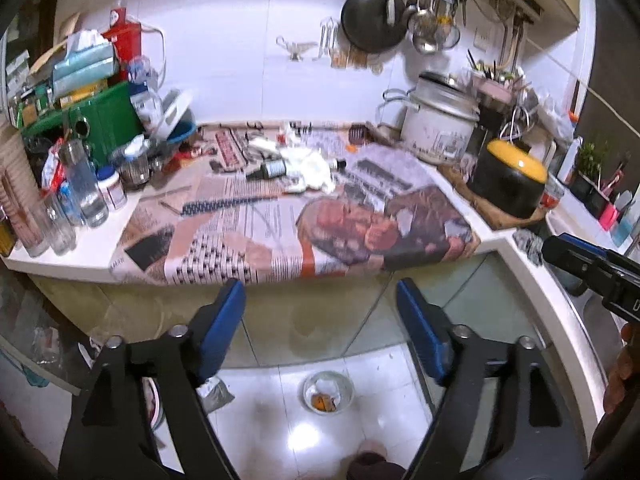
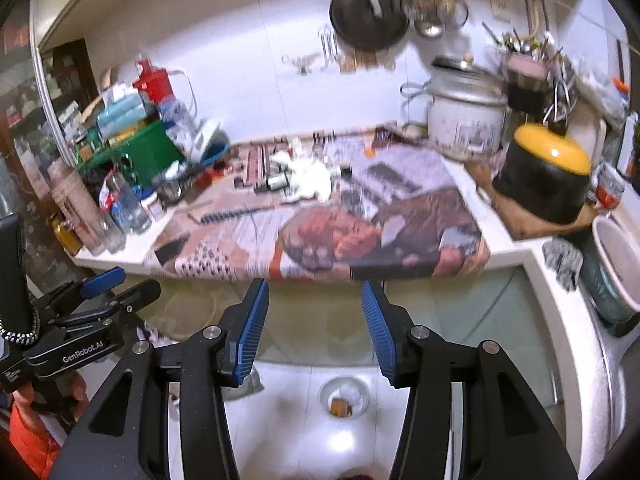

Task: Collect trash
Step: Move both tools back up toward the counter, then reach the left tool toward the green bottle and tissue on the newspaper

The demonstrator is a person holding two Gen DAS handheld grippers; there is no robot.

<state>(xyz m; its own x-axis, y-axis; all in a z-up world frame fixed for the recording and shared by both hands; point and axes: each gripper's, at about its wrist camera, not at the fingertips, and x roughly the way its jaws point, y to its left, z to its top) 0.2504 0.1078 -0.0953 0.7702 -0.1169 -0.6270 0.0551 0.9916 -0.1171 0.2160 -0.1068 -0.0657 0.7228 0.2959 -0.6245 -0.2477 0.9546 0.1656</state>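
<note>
Right gripper (image 2: 315, 328) empty, bucket (image 2: 612, 268) alongside

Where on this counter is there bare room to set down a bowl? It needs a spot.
The near half of the newspaper is bare, between the glass jars on the left and the black-and-yellow pot on the right. Farther back it is crowded with crumpled white tissue and a small dark bottle.

Newspaper (image 1: 256, 220) covers the counter (image 1: 80, 256); crumpled tissues (image 1: 308, 168) lie on it, bottles (image 1: 86, 192) left, rice cooker (image 1: 438, 124) right.
</note>
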